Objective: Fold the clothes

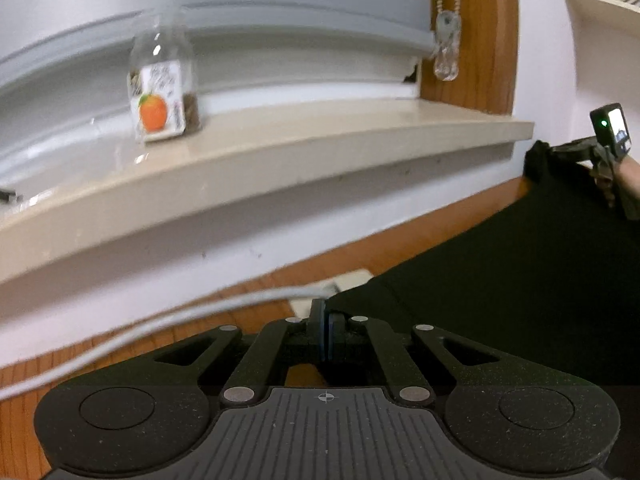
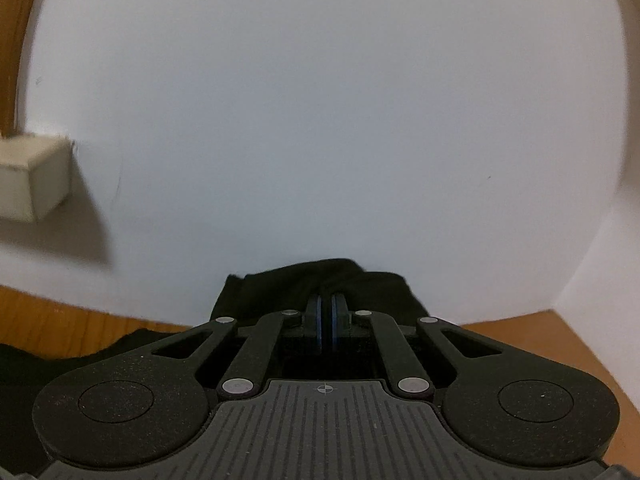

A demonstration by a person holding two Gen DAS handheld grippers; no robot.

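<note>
We have both grippers clamped on a black garment (image 1: 520,280), and it hangs stretched between them above the wooden surface (image 1: 400,246). On our left side, the left gripper (image 1: 325,334) has its jaws pinched tight on one corner of the cloth, right at the near edge of the fabric. Over on the right, the right gripper (image 2: 327,320) has its jaws closed hard on a bunched fold of the same black garment (image 2: 320,280), which bulges up just past the pads against the white wall (image 2: 320,100). From the left view we can pick out the right gripper (image 1: 610,140) at the far corner of the cloth, a hand behind it.

So where are we in the job? Early, we judge. The cloth looks held out by two corners, taut and lifted, with no crease or layered fold visible yet. Still ahead: laying it flat, bringing edges together, and squaring it up. A clear bottle (image 1: 164,88) with an orange label sits on the sill (image 1: 320,136), well apart from the action.
</note>
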